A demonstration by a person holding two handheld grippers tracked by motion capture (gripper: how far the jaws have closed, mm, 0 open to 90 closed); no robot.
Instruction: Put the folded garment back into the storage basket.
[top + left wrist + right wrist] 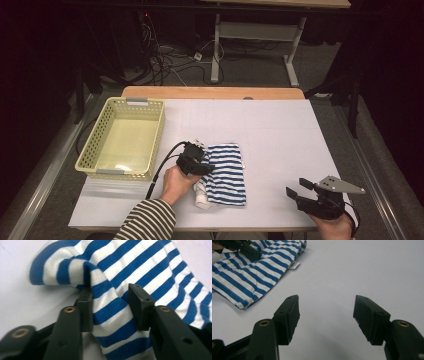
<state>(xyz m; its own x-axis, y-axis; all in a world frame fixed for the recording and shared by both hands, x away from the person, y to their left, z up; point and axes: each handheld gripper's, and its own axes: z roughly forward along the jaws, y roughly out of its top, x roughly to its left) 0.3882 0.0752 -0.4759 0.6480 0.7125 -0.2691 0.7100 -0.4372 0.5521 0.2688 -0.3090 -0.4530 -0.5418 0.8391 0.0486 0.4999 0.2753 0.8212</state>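
Over the striped cloth, left tool angled down, pinching.

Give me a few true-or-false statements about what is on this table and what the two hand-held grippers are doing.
1. The left gripper has a fold of the striped cloth between its jaws. True.
2. The cloth has red and white stripes. False: the stripes are blue and white.
3. The right gripper holds a corner of the cloth. False: its jaws stand open over the bare white table, apart from the cloth.
4. The yellow basket stands at the left of the table. True.
5. The cloth lies inside the basket. False: it lies on the table, to the right of the basket.
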